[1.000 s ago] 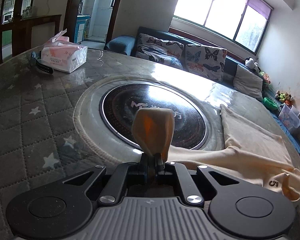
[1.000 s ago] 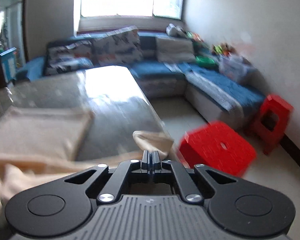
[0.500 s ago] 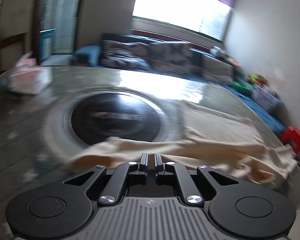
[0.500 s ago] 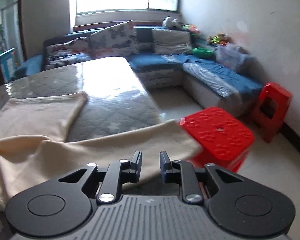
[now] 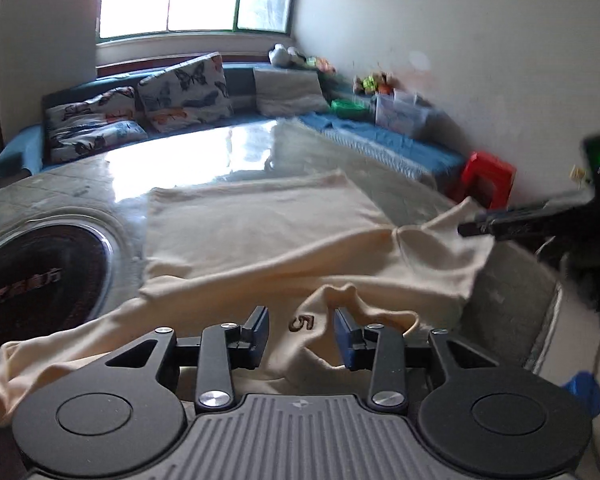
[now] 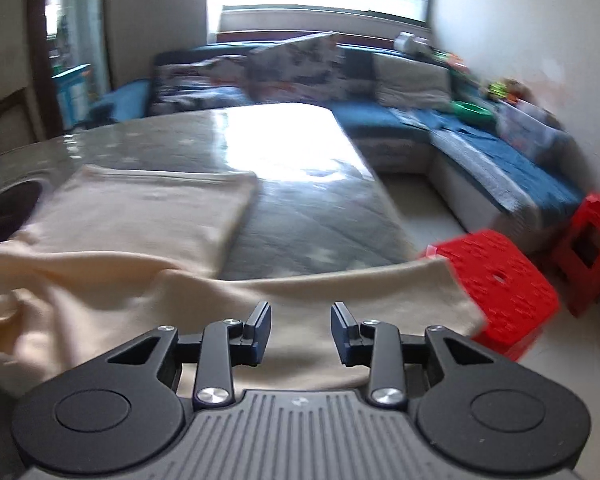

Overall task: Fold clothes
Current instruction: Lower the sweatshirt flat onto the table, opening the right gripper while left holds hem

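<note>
The garment (image 5: 260,240) is soft, matt cream cloth, creased near the grippers and smooth farther off. Under it the counter (image 6: 300,216) wears a quilted grey cover beneath a glossy, glaring clear sheet. Left of the garment, the hob (image 5: 40,280) is shiny black glass with a metal rim. Both grippers (image 5: 301,328) (image 6: 300,326) are matt black plastic with bright metal screws and ribbed grey housings. Right of the counter, the stools (image 6: 500,280) are glossy red plastic.

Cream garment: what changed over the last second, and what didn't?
Both claws let go. The left claw and right claw, each pinching a bunched corner of the cream garment a second ago, are now opening with nothing gripped; the cloth has dropped onto the table. The folded far part stayed flat.
</note>
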The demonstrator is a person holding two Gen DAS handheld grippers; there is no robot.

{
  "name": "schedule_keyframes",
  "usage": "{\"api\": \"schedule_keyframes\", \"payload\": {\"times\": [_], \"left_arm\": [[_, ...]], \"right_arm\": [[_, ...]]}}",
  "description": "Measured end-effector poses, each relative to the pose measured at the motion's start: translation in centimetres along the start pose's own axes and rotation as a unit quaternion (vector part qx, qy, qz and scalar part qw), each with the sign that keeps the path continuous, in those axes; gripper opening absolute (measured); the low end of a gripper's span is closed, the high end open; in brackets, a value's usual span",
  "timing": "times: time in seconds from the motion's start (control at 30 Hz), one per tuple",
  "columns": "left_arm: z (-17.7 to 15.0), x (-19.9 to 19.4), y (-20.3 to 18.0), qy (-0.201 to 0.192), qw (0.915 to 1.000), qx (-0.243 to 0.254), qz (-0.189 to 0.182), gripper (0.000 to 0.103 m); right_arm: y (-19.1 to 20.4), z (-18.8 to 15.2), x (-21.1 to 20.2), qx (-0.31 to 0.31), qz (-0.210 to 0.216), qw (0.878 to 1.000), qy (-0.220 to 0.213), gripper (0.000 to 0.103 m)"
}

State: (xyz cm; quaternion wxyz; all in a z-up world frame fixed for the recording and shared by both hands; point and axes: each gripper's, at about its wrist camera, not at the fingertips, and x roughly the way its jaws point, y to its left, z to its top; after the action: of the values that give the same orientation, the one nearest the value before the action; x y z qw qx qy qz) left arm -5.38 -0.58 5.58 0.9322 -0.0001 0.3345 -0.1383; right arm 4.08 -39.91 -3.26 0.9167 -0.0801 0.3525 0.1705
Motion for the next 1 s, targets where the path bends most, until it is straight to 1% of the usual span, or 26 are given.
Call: {"api": "schedule_keyframes", "payload": {"times": [0.07,0.1,0.13,0.2,0.23,0.33,0.4,0.47,0.6,0.67,0.73,0.8,0.87,0.93,1.0], "left_arm": [[-0.2,0.8,-0.3,0.009,0.9999,0.013,-0.003,0.038],[-0.3,1.1,-0.4,0.014,0.9997,0.018,-0.002,0.036],[-0.4,1.4,-0.4,0.018,0.9996,0.021,-0.001,0.024],[-0.8,1.8,-0.2,0.025,0.9994,0.024,0.003,0.01],[-1.0,1.7,-0.1,0.024,0.9994,0.023,0.006,0.006],[-1.4,0.1,-0.1,0.007,0.9997,0.022,-0.005,0.004],[-1.8,-1.7,-0.6,-0.016,0.9989,0.036,-0.025,0.004],[-2.6,-3.3,-1.0,-0.027,0.9975,0.055,-0.034,0.004],[-4.4,-4.7,-0.9,-0.015,0.996,0.068,-0.056,0.004],[-4.8,-4.8,-0.8,-0.009,0.9954,0.071,-0.065,0.004],[-4.9,-4.7,-0.8,-0.004,0.9952,0.071,-0.068,0.005],[-4.4,-4.6,-0.5,-0.007,0.9956,0.07,-0.062,0.005],[-3.5,-4.5,0.1,-0.019,0.9967,0.06,-0.051,0.005],[-2.5,-4.0,0.7,-0.029,0.9978,0.045,-0.039,0.005],[-1.5,-3.0,0.9,-0.031,0.9985,0.033,-0.03,0.006]], "right_arm": [[1.5,0.2,-0.7,-0.022,0.023,0.999,-0.005,0.034],[2.3,0.3,-1.0,-0.033,0.036,0.999,-0.007,0.034],[2.8,0.4,-1.2,-0.039,0.043,0.998,-0.009,0.034],[4.3,0.7,-1.6,-0.058,0.069,0.996,-0.013,0.034],[5.0,0.8,-1.7,-0.067,0.08,0.994,-0.014,0.034],[6.9,1.1,-2.0,-0.093,0.105,0.99,-0.016,0.034],[7.8,1.2,-2.1,-0.109,0.117,0.987,-0.017,0.034],[8.4,1.5,-2.1,-0.117,0.124,0.985,-0.018,0.034],[9.8,1.6,-1.7,-0.129,0.139,0.982,-0.013,0.034],[10.6,1.3,-0.9,-0.134,0.15,0.979,-0.003,0.034],[11.8,0.5,-0.2,-0.146,0.17,0.974,0.013,0.034],[13.1,-0.4,0.4,-0.161,0.192,0.968,0.035,0.034],[14.0,-1.3,0.6,-0.181,0.207,0.96,0.053,0.034],[14.6,-2.2,0.0,-0.197,0.222,0.953,0.06,0.035],[14.9,-2.6,-0.7,-0.205,0.23,0.949,0.065,0.035]]}}
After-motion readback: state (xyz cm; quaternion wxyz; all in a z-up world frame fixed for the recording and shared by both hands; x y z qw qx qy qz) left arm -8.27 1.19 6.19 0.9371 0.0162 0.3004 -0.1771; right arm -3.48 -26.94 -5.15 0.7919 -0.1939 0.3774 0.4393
